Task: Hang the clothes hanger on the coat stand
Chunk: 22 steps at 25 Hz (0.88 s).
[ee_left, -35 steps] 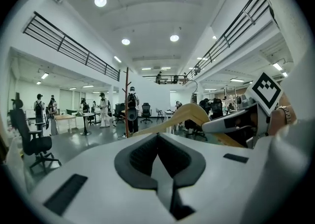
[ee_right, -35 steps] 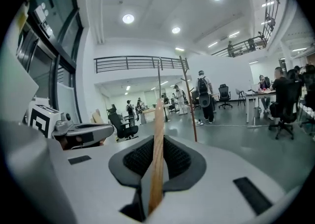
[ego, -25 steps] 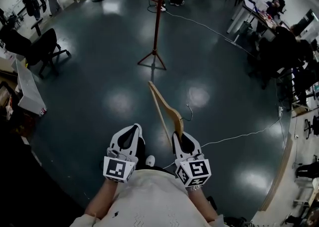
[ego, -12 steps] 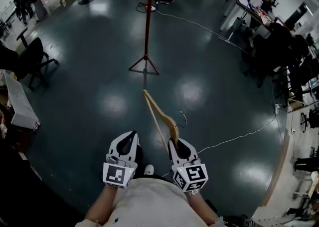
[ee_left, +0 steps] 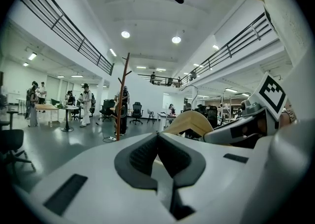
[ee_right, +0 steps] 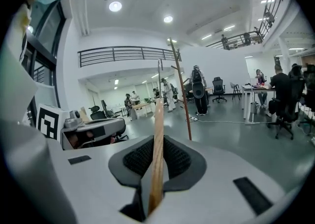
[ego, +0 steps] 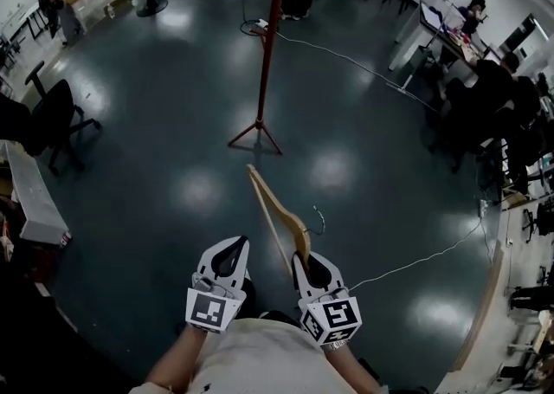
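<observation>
clamping wooden hanger (ee_right: 157, 134), right gripper (ego: 308, 262); left gripper (ego: 230, 249) closed empty; coat stand (ego: 266, 46) top cropped

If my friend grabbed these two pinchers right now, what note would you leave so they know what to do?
Right gripper: fingers shut on the near end of the wooden hanger, which points forward over the floor.
Left gripper: fingers together, holding nothing.
Coat stand: upright on the floor ahead, apart from the hanger.
Done: the hanger is picked up.
Left: walk up to the coat stand, raise the hanger and hang it there, then let go.
</observation>
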{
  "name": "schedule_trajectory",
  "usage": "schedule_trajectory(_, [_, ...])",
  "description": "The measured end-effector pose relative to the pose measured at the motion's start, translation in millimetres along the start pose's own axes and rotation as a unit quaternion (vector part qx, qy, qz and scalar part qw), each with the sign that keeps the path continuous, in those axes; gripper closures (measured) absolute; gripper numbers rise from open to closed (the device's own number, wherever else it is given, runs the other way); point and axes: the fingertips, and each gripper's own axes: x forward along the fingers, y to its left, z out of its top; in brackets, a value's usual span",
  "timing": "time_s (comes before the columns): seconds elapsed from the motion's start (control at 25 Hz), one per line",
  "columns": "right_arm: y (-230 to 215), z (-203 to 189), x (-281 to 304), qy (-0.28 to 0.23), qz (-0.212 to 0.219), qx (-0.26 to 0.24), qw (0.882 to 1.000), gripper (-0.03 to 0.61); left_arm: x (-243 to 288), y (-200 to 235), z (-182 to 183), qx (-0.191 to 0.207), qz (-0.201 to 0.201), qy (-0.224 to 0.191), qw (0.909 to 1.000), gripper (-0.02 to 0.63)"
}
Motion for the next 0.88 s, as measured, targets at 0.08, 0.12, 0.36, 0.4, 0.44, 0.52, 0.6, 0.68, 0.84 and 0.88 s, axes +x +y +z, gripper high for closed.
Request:
schedule_trajectory(0.08, [-2, 12, 17, -0.002, -0.008, 0.001, 1.000, 0.509, 12, 16, 4, -0.007, -0.005, 0.004, 1.0000, 0.601])
schedule_trajectory(0.12, [-3, 19, 26, -0.004, -0.012, 0.001, 1.000, 0.509, 19, 24, 6, -0.005, -0.009, 0.005, 0.9999, 0.601])
schedule_trajectory(0.36, [-4, 44, 66, -0.016, -0.028, 0.000, 0.999, 0.509, 54, 65, 22, 0.019, -0.040, 0.006, 0.9990, 0.601])
schedule_trajectory(0.4, [-5, 45, 69, -0.015, -0.031, 0.000, 0.999, 0.509, 58, 67, 24, 0.022, -0.044, 0.007, 0.9988, 0.601])
schedule_trajectory(0.44, [-7, 46, 72, -0.014, -0.034, 0.001, 0.999, 0.509, 62, 68, 26, 0.020, -0.047, 0.002, 0.9987, 0.601])
schedule_trajectory(0.52, [-11, 51, 75, -0.013, -0.036, 0.002, 0.999, 0.509, 70, 68, 30, 0.014, -0.051, -0.011, 0.9985, 0.601])
schedule_trajectory(0.6, [-14, 56, 79, -0.013, -0.037, 0.002, 0.999, 0.509, 75, 67, 32, 0.018, -0.058, -0.009, 0.9981, 0.601])
schedule_trajectory(0.68, [-16, 59, 83, -0.013, -0.037, 0.001, 0.999, 0.509, 77, 66, 31, 0.020, -0.062, 0.001, 0.9978, 0.601])
schedule_trajectory(0.84, [-17, 65, 100, -0.014, -0.025, -0.006, 1.000, 0.509, 80, 77, 28, 0.013, -0.050, 0.002, 0.9987, 0.601])
schedule_trajectory(0.88, [-16, 67, 105, -0.014, -0.021, -0.008, 1.000, 0.509, 80, 81, 24, 0.013, -0.047, 0.017, 0.9987, 0.601])
